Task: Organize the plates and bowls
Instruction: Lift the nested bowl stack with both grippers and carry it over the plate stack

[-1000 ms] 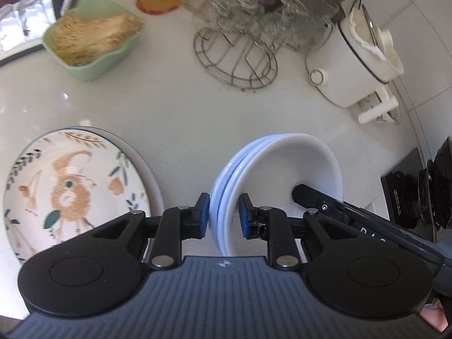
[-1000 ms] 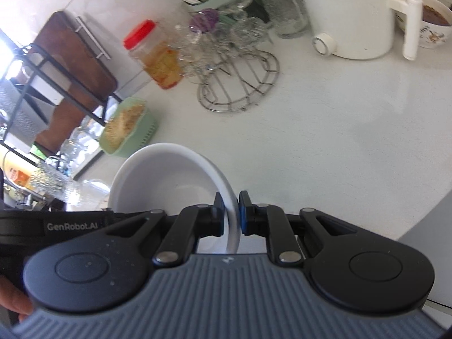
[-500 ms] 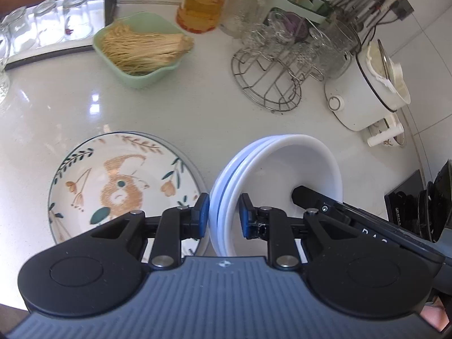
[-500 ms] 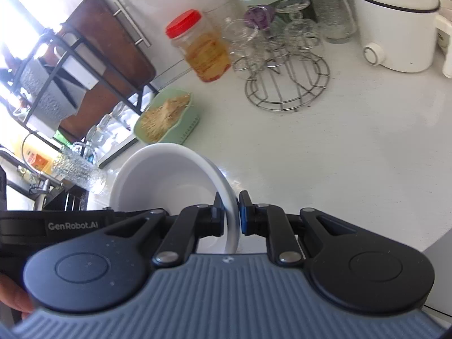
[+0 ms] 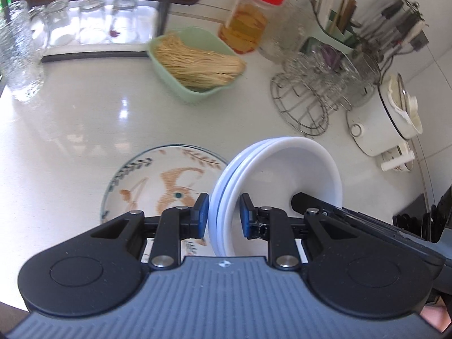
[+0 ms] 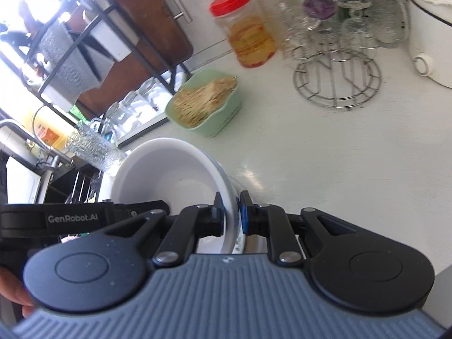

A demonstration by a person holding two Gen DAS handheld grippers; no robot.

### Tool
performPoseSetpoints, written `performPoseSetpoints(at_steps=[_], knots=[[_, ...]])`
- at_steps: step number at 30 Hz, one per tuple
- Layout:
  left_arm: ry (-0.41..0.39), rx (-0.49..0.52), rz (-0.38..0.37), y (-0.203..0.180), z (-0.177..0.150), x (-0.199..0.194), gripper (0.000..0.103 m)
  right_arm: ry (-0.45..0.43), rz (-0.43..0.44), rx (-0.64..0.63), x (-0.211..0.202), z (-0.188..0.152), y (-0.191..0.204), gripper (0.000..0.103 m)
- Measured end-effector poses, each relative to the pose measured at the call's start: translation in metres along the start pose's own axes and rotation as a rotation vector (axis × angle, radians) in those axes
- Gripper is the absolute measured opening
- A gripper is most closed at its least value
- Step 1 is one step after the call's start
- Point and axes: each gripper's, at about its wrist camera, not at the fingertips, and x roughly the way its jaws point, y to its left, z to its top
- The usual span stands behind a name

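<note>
Stack of glossy white ceramic bowls (image 5: 282,169), looks like 2–3 nested, is held up off the white stone desk (image 5: 84,118), tilted, w/ the painted round plate with a fawn motif and leaf border (image 5: 158,180) lying flat on the desk just beside/under its left edge.

Left hand-held gripper (image 5: 223,216): jaws pinched across the stacked rims on the near-left side, blue pads either side of the rim bundle. Right hand-held gripper (image 6: 229,212): jaws clamped on the opposite rim, one finger inside the top bowl, one outside. Can't tell from the right wrist view whether it has all the rims or just the top one.

Handling, my read:
- glazed ceramic = stiff, brittle, slick. Nested stack prob heavy for a rim pinch, and the bowls can slide rel. to each other if tilted more.
- rim is the only sensible hold; two opposed rim grips is right. Keep it near level and set down base first, no drop.
- chip risk at rim-to-rim contact and against the painted plate edge.

Room:
- open desk ahead of the plate, up to the mint-green square dish of dry noodles (image 5: 195,67).
- right side tighter: round wire rack with glassware (image 5: 305,104), white electric cooker (image 5: 384,124).
- far back: red-lidded plastic jar (image 5: 248,25), row of glass jars on a tray (image 5: 93,22), all fragile, stay clear.
- near desk edge sits under the grippers, not visible, so margin there unknown.
</note>
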Motion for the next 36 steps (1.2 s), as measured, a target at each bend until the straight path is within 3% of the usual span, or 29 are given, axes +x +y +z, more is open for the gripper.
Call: performPoseSetpoints(at_steps=[8,16,25,36], knots=[[-0.007,-0.019,0.01,0.034,0.006,-0.003,0.029,0.043,-0.009,-0.023,0.024,-0.001,0.027,0.015],[0.028,0.04,0.011,0.056,0.007,0.016,0.035,0.081,-0.078,-0.024,0.045,-0.009,0.047,0.016],[0.074,0.089,-0.031,0.068,0.008,0.042,0.036,0.109,-0.176,0.012,0.061,-0.021,0.049,0.016],[0.096,0.074,-0.077,0.08,0.01,0.057,0.036,0.103,-0.201,0.023,0.07,-0.022,0.047,0.016]])
